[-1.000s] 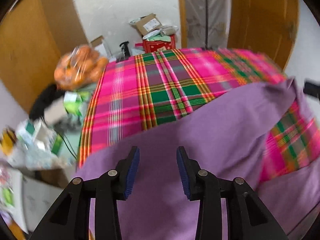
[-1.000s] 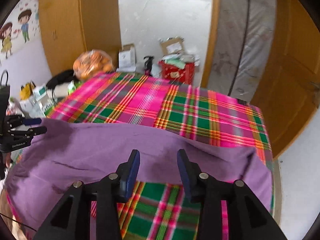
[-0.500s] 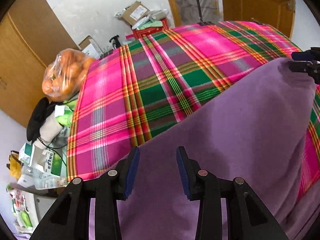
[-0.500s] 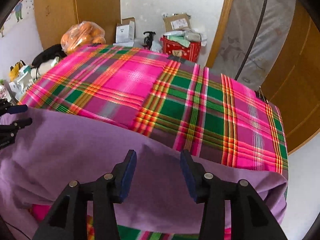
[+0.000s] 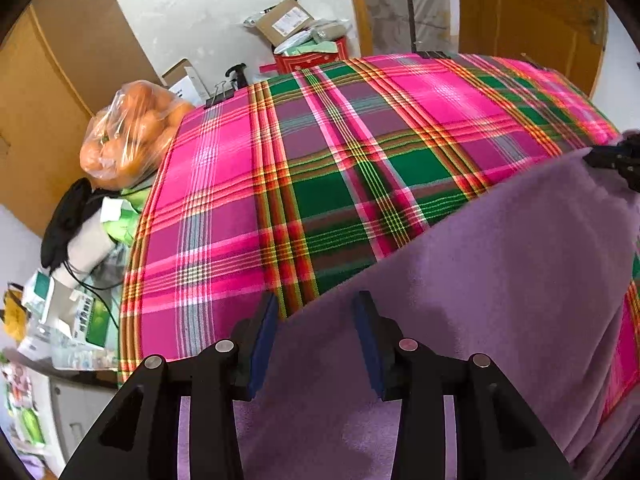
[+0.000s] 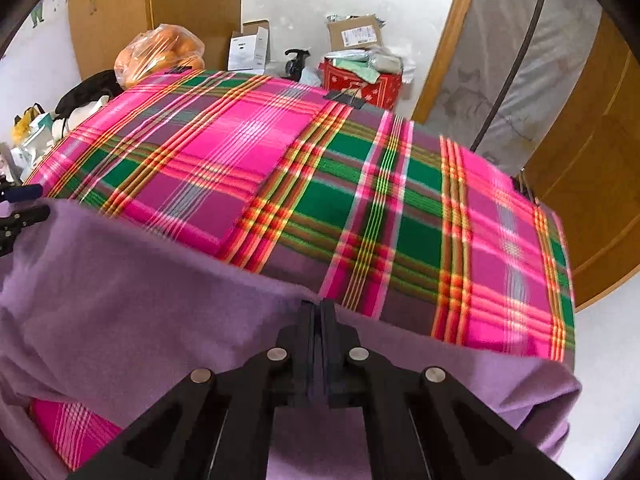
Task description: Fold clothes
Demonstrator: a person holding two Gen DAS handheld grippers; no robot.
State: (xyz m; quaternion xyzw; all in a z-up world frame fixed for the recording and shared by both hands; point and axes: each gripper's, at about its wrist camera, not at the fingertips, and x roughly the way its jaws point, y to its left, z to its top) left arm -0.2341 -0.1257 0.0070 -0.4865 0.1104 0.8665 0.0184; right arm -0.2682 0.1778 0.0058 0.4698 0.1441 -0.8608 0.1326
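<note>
The purple garment (image 6: 132, 300) lies spread along the near edge of the plaid-covered table (image 6: 320, 184), where the right gripper (image 6: 319, 312), gaping half a second ago, has now clenched its fingers on the cloth's edge, while the left gripper (image 5: 314, 320) stays released above it, so a fold looks ready.

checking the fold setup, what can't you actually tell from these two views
- Right wrist view: whether the shut right gripper really pinches the purple garment; the fingertips cover the edge.
- Left wrist view: the garment's near part, cut off by the frame and the open left gripper.
- Both views: the garment type; no sleeves or collar show.
</note>
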